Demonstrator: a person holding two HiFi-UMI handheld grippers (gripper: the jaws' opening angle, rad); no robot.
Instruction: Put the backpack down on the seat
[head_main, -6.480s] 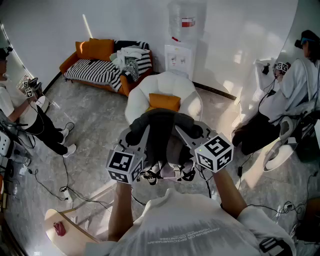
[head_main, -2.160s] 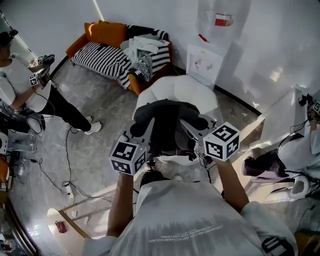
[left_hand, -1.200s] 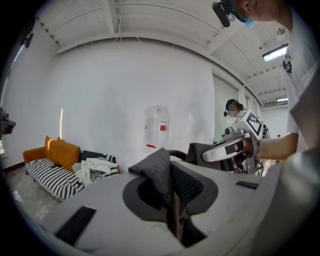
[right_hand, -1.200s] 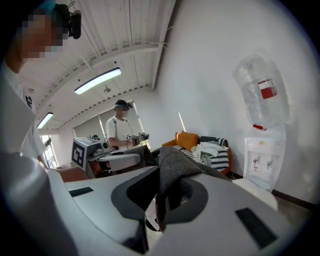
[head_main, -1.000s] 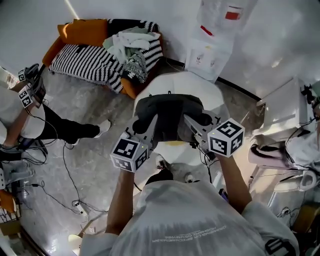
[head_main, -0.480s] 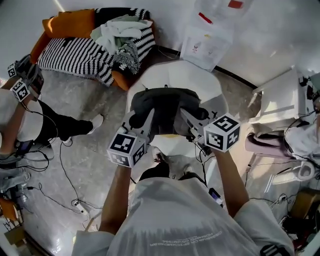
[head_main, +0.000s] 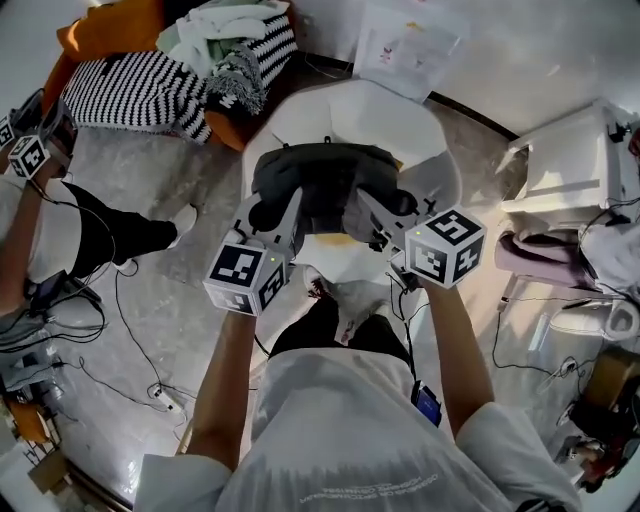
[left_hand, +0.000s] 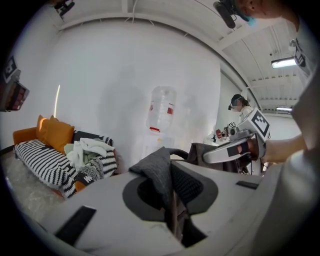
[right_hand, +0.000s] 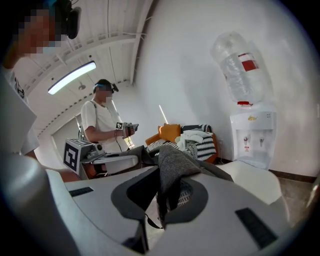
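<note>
**Head view.** The backpack (head_main: 322, 185), dark grey, hangs between the two tongs directly over the white round seat (head_main: 350, 110). Whether its underside already touches the seat cannot be told from this angle. The left gripper (head_main: 285, 207) holds the bag's left upper edge, and the right gripper (head_main: 368, 200) holds the right upper edge. The two holds are level with each other. A striped sofa (head_main: 135, 85) stands well apart at the upper left.

**Left gripper view.** The jaws are nearly together, pinching a thick fold of the backpack's grey cloth (left_hand: 162, 172). The fold rises out of the gap and flops over to one side. Nothing else is between the jaws. The right gripper (left_hand: 235, 150) is seen across the bag.

**Right gripper view.** These jaws are also drawn close, clamping a fold of the same cloth (right_hand: 172, 172), which stands up and droops. The seat's white surface (right_hand: 252, 182) lies just beyond and below.

**Assessment of handling.**
- The bag appears soft and limp. It bunches in each pinch and sags between the holds, so it is unlikely to keep its shape when released.
- It looks moderately weighted and not fragile.
- The woven cloth offers fair friction, but a narrow pinch on a loose fold could creep under load.
- The firmest purchase would be on the thick seams or strap roots at the top corners, one on each side, so that the bag settles squarely.
</note>
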